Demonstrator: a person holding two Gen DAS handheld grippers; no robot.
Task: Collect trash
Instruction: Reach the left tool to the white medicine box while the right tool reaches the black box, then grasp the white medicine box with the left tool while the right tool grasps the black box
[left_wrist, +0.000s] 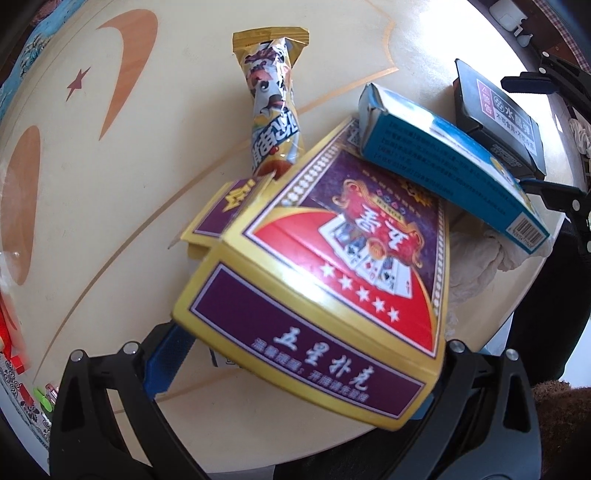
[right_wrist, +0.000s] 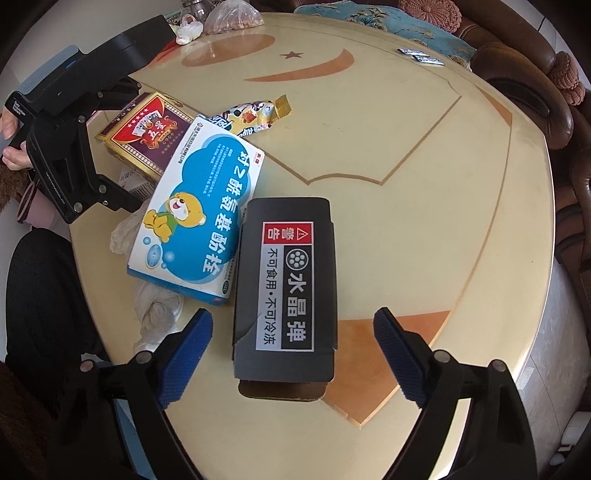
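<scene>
A pile of trash lies on a round cream table (right_wrist: 424, 155). A playing-card box (left_wrist: 332, 280), gold, purple and red, fills the left wrist view between my left gripper's (left_wrist: 299, 373) fingers, which close on its near end; it also shows in the right wrist view (right_wrist: 144, 140). A blue and white medicine box (right_wrist: 199, 214) leans on it (left_wrist: 443, 162). A black box (right_wrist: 286, 288) with a warning label lies between my right gripper's (right_wrist: 293, 354) open blue fingers, untouched. A snack wrapper (left_wrist: 273, 107) lies beyond. Crumpled white tissue (right_wrist: 155, 310) sits under the medicine box.
A plastic bag (right_wrist: 232, 14) and small items stand at the table's far edge. Two small sachets (right_wrist: 421, 55) lie at the far right. A brown sofa (right_wrist: 524, 81) curves around the table. My left gripper's body (right_wrist: 70, 122) shows at the left.
</scene>
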